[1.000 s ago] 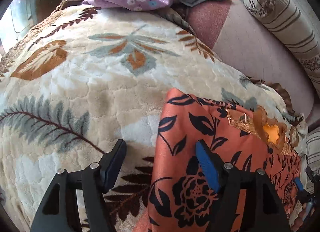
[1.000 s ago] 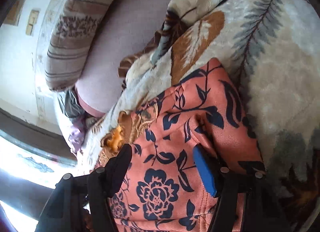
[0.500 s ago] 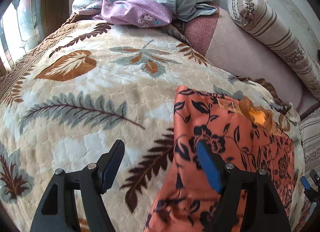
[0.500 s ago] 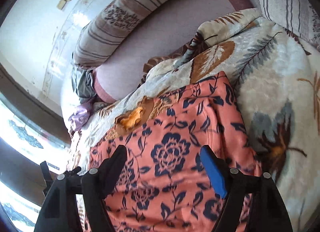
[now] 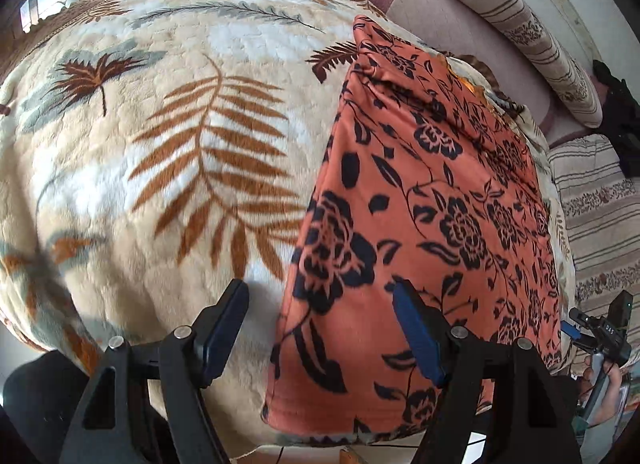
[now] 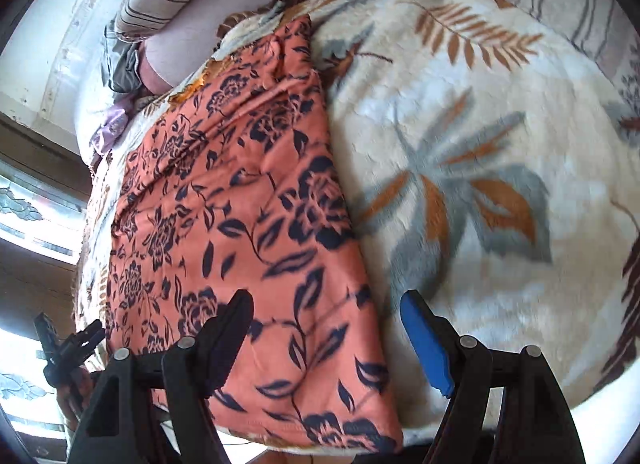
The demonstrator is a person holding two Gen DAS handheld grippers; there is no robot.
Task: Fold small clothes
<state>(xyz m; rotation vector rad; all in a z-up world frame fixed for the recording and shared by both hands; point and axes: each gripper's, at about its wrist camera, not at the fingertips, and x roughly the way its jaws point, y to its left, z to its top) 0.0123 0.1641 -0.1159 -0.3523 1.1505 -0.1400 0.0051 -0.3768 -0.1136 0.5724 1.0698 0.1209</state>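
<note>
Your left gripper (image 5: 320, 328) and right gripper (image 6: 326, 334) both hung spread and empty over the near end of the orange floral garment (image 5: 432, 200) — it lay flat on the leaf-print blanket (image 5: 172, 152), long axis running away from you toward the striped bolster (image 5: 516, 20).

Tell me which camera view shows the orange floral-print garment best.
The left wrist view: the orange floral-print garment lies sharp there, both long edges and its near hem visible on the cream leaf-patterned fleece blanket. The right wrist view shows the same garment full length too, but blurred towards its near end.
</note>
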